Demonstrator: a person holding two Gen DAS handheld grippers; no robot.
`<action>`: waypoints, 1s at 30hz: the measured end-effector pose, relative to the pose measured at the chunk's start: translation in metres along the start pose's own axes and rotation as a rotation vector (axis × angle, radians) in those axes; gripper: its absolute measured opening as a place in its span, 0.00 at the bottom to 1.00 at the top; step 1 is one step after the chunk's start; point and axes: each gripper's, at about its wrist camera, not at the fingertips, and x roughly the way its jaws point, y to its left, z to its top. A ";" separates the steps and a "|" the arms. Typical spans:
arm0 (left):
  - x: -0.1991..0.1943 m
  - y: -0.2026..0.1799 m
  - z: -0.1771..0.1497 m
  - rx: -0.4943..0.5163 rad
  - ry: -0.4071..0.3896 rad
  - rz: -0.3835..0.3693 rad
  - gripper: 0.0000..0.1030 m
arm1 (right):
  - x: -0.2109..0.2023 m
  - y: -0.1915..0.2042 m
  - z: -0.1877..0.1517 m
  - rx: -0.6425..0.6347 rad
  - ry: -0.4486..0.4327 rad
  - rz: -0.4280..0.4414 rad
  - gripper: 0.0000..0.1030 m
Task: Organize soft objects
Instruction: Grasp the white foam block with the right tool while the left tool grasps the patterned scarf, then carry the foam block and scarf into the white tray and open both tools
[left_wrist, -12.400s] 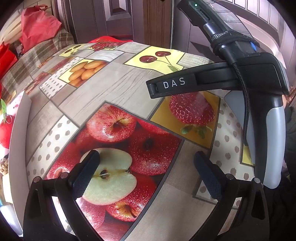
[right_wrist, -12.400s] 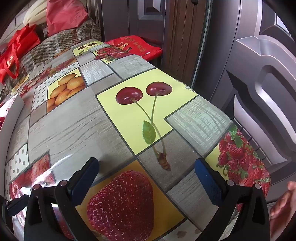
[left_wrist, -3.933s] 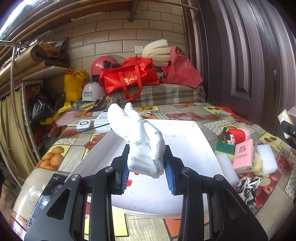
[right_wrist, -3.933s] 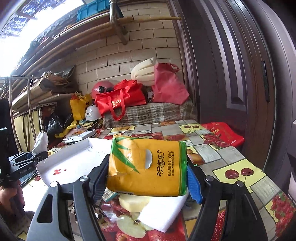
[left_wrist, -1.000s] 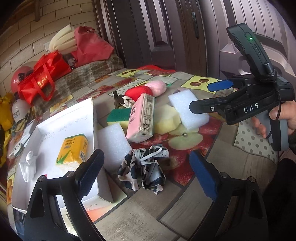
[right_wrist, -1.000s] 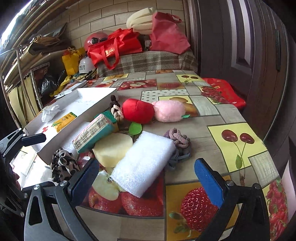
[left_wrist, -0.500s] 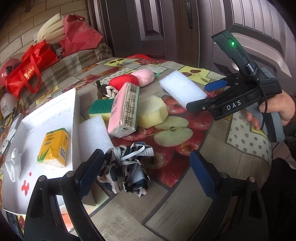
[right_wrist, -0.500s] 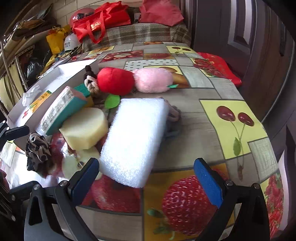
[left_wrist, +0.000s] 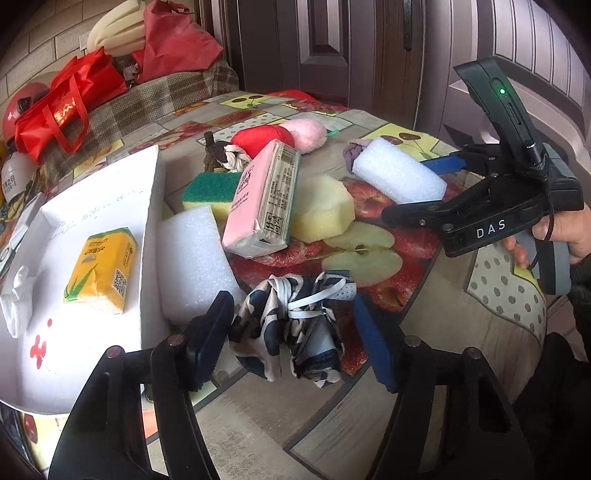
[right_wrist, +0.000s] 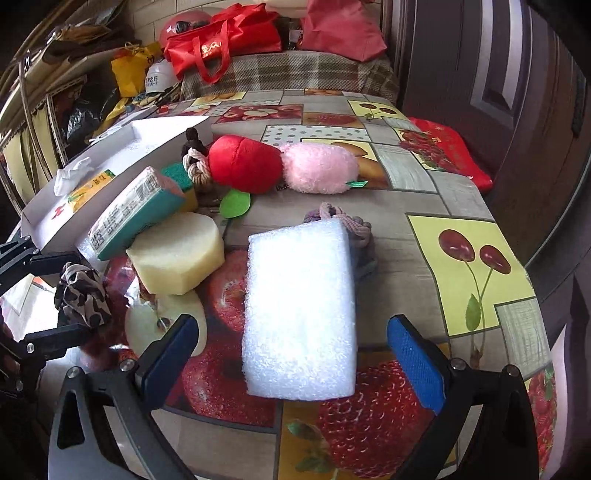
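Observation:
My left gripper (left_wrist: 291, 341) is open, its jaws on either side of a black-and-white patterned cloth bundle (left_wrist: 295, 328), which also shows in the right wrist view (right_wrist: 83, 295). My right gripper (right_wrist: 295, 354) is open, its jaws on either side of a white foam block (right_wrist: 301, 314), also seen in the left wrist view (left_wrist: 399, 175). A white tray (left_wrist: 92, 343) at the left holds a yellow tissue pack (left_wrist: 101, 269) and a white glove (left_wrist: 16, 295).
On the fruit-print tablecloth lie a pink tissue pack (left_wrist: 264, 203), a yellow sponge (left_wrist: 321, 210), a green-and-yellow scourer (left_wrist: 210, 188), another white foam block (left_wrist: 194, 258), red (right_wrist: 243, 162) and pink (right_wrist: 319, 168) plush toys, and a rope toy (right_wrist: 194, 158). The table edge is near, at the right.
Both grippers have moved closer to the table. The left one has narrowed and now brackets the cloth bundle; the right one now brackets the white foam block.

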 end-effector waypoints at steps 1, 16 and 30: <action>0.000 0.000 -0.001 0.002 0.001 0.002 0.62 | 0.003 0.001 0.000 -0.009 0.014 0.004 0.75; -0.002 -0.006 -0.002 0.040 -0.009 -0.003 0.31 | -0.072 -0.017 -0.007 0.150 -0.413 0.069 0.52; -0.084 0.060 -0.024 -0.157 -0.464 0.222 0.31 | -0.083 0.016 -0.009 0.140 -0.639 0.017 0.52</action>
